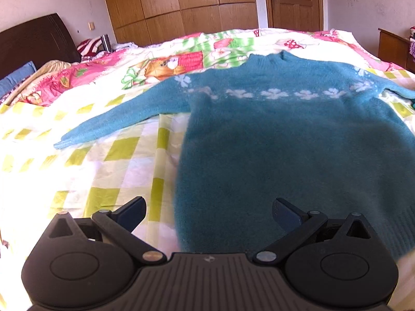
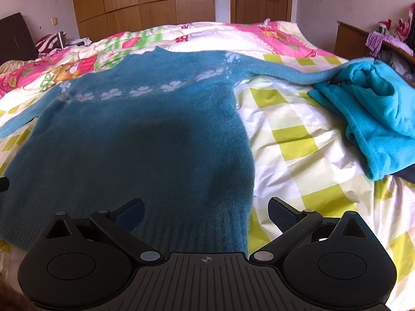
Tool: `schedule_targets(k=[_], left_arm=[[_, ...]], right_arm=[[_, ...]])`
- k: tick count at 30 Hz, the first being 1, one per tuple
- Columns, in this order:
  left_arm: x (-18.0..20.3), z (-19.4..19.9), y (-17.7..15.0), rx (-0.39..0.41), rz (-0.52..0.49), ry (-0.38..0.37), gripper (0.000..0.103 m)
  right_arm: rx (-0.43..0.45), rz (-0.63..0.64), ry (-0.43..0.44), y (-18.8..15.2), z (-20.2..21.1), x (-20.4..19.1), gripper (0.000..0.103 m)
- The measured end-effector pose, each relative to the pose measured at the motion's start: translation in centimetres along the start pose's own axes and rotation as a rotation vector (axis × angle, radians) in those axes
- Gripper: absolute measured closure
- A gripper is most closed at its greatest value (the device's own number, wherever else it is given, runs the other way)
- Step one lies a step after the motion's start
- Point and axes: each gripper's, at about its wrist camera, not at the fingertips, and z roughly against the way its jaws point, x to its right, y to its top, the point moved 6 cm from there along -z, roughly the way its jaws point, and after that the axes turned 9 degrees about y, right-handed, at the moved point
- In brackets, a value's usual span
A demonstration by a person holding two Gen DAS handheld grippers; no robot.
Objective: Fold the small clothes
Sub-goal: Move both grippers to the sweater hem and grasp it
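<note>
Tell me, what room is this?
Most likely a bedroom. A teal sweater lies spread on a bed with a colourful cartoon quilt, a dark headboard stands at one end, and a wooden wardrobe lines the far wall.

A wooden wardrobe and door stand beyond the quilted bed.

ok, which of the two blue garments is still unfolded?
The teal sweater with the white flower band, spread flat with sleeves out. The brighter turquoise fleece lies bunched by its right sleeve.
</note>
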Motion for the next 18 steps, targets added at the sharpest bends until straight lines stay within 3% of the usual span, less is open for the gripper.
schedule_targets(k=[4, 6, 7, 8, 9, 12, 18], left_arm=[[0.2, -3.0, -1.6, -0.108, -0.032, -0.076, 0.001], [0.8, -3.3, -2.7, -0.129, -0.044, -0.121, 0.002], [0.8, -3.3, -2.9, -0.120, -0.045, -0.128, 0.002], [0.7, -3.3, -3.0, -0.125, -0.040, -0.137, 0.004], [0.8, -3.3, -3.0, -0.143, -0.029, -0.154, 0.011], [1.1, -2.6, -2.6, -0.177, -0.028, -0.199, 0.032], [1.5, -1.1, -3.7, -0.218, -0.082, -0.242, 0.060]], right_arm=[[-0.112, -0.032, 0.028, -0.6, -3.1, 1.0, 0.011], [-0.119, -0.034, 0.057, -0.9, -3.1, 1.3, 0.015], [-0.125, -0.025, 0.061, -1.0, -3.1, 1.3, 0.019], [-0.138, -0.017, 0.057, -1.1, -3.0, 1.4, 0.029], [-0.148, -0.016, 0.062, -1.2, -3.0, 1.4, 0.042], [-0.180, -0.004, 0.081, -0.9, -2.7, 1.2, 0.065], [-0.232, 0.090, 0.082, -1.8, -1.1, 0.5, 0.090]])
